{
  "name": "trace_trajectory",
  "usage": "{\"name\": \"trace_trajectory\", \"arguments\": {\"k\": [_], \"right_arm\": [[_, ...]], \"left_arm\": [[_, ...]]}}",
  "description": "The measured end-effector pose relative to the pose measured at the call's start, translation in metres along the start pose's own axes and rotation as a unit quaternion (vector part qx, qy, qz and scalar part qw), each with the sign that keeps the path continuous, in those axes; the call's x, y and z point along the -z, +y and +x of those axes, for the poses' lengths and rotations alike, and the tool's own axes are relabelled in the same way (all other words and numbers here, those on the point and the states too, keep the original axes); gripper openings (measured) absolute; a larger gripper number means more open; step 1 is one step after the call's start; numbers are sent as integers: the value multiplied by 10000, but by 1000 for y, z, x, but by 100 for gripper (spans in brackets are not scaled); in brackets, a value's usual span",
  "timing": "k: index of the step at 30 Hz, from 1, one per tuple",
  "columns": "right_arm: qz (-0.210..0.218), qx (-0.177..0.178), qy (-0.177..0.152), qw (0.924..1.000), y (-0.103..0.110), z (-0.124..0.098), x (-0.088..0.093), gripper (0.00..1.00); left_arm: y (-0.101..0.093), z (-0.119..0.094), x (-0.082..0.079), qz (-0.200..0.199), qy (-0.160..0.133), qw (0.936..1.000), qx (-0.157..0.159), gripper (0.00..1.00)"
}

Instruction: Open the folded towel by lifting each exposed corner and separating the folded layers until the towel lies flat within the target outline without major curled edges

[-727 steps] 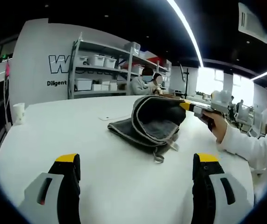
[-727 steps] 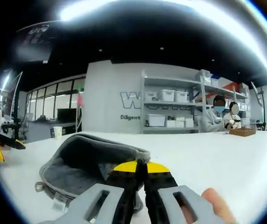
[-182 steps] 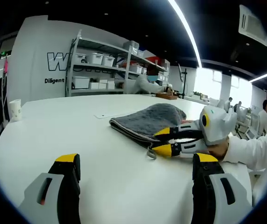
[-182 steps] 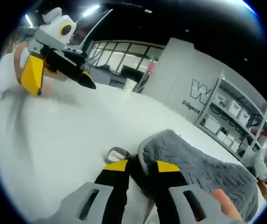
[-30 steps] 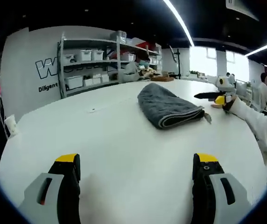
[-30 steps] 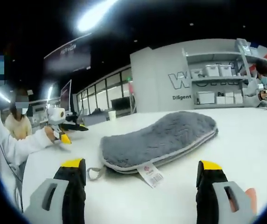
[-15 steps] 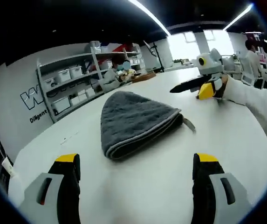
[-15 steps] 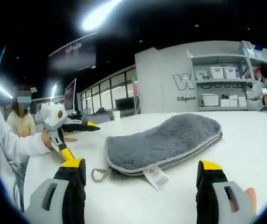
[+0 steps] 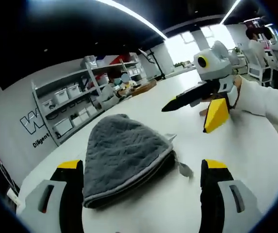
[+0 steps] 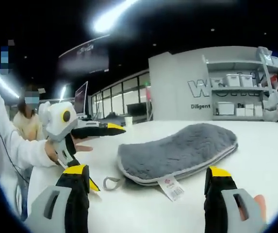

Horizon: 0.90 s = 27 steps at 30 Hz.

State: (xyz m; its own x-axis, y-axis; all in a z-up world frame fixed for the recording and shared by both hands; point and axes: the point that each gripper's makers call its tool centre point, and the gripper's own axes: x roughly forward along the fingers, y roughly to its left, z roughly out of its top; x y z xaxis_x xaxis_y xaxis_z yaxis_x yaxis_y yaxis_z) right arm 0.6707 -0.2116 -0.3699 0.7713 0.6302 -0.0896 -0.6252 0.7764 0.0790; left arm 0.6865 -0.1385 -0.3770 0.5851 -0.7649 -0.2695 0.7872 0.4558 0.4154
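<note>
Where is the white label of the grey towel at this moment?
In the right gripper view the white label lies on the table at the folded towel's near edge, right of the hanging loop.

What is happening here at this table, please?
A person holds a two-jaw gripper in each hand over a white table. A grey towel lies folded on it, with a hanging loop and a label at one end. Both the left gripper and the right gripper have their jaws wide open and are near the towel, not touching it. Unfolding has not started.
</note>
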Motion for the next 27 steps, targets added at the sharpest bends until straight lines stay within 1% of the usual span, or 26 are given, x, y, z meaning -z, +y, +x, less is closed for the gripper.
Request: {"name": "trace_trajectory", "arguments": {"k": [2, 4, 7, 8, 12, 15, 18, 21, 25, 26, 27], "right_arm": [[-1, -43, -36, 10000, 1, 0, -2, 99], [-10, -88, -50, 9999, 4, 0, -2, 99], [-46, -160, -52, 9998, 8, 0, -3, 99], [-46, -171, -52, 9998, 8, 0, -3, 99], [-20, -184, -103, 9998, 8, -1, -5, 99], [-25, -221, -134, 9997, 10, -1, -7, 99], [-31, -239, -120, 9996, 11, -1, -6, 99], [-38, -234, -105, 9997, 11, 0, -6, 99], [-23, -201, -83, 9998, 10, 0, -4, 99], [-17, -189, -83, 9998, 10, 0, -4, 99], [-4, -178, -78, 9998, 9, 0, -4, 99]], "left_arm": [[1, 6, -4, 42, -44, 9999, -91, 100], [6, 13, -7, 176, -59, 9994, -285, 100], [10, 24, -9, 265, -49, 9987, -443, 100], [11, 25, -9, 274, -44, 9986, -460, 100], [16, 33, -14, 363, -48, 9968, -704, 100], [23, 34, -15, 629, -4, 9933, -966, 100], [23, 33, -16, 666, -29, 9928, -991, 100], [24, 33, -12, 756, 41, 9916, -1044, 100], [24, 33, -11, 830, 25, 9911, -1040, 98], [25, 33, -11, 843, 22, 9908, -1063, 98], [28, 31, -12, 846, 24, 9896, -1161, 98]]}}
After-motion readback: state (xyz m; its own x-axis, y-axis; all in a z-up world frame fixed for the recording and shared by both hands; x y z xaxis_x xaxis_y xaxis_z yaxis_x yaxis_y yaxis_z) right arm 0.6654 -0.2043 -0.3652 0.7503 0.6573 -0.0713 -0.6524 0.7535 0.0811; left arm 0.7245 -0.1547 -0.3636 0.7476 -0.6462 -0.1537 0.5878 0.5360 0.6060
